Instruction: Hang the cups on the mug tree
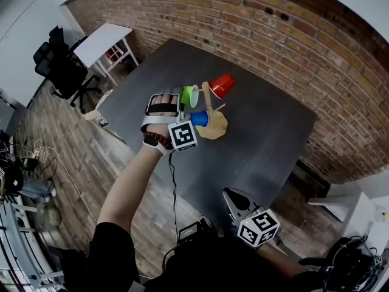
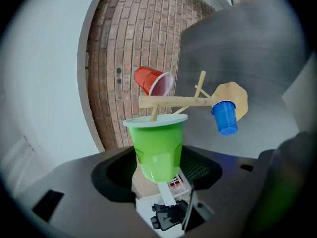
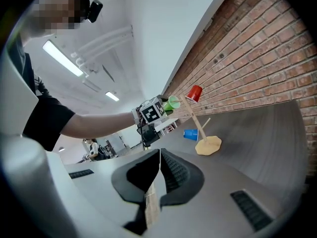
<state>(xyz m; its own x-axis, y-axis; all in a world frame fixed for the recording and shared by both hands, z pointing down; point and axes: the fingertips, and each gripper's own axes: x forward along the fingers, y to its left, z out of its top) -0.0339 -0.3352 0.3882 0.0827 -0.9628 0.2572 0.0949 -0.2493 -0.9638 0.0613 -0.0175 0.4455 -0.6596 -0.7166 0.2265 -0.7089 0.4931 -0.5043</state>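
Green cup (image 2: 157, 148) is sitting between the jaws of the left hand-held gripper (image 2: 157, 158), which is clamping it by its sides up against the mug tree (image 2: 173, 101). One slanted wooden peg of the tree is reaching to the cup's white rim; whether its tip is lying inside the mouth cannot be told. The red cup (image 2: 152, 81) is hanging tilted at the top of the tree, and the blue cup (image 2: 225, 117) is hanging on a lower peg, just beside the tan base (image 2: 237, 97). The tree is standing near the middle of the dark grey table (image 1: 267, 145), with a brick wall (image 1: 292, 41) running beyond it. The right hand-held gripper (image 3: 158, 155) is hovering low, close to the person's body and well apart from the tree, its jaws pressing together with nothing between them.
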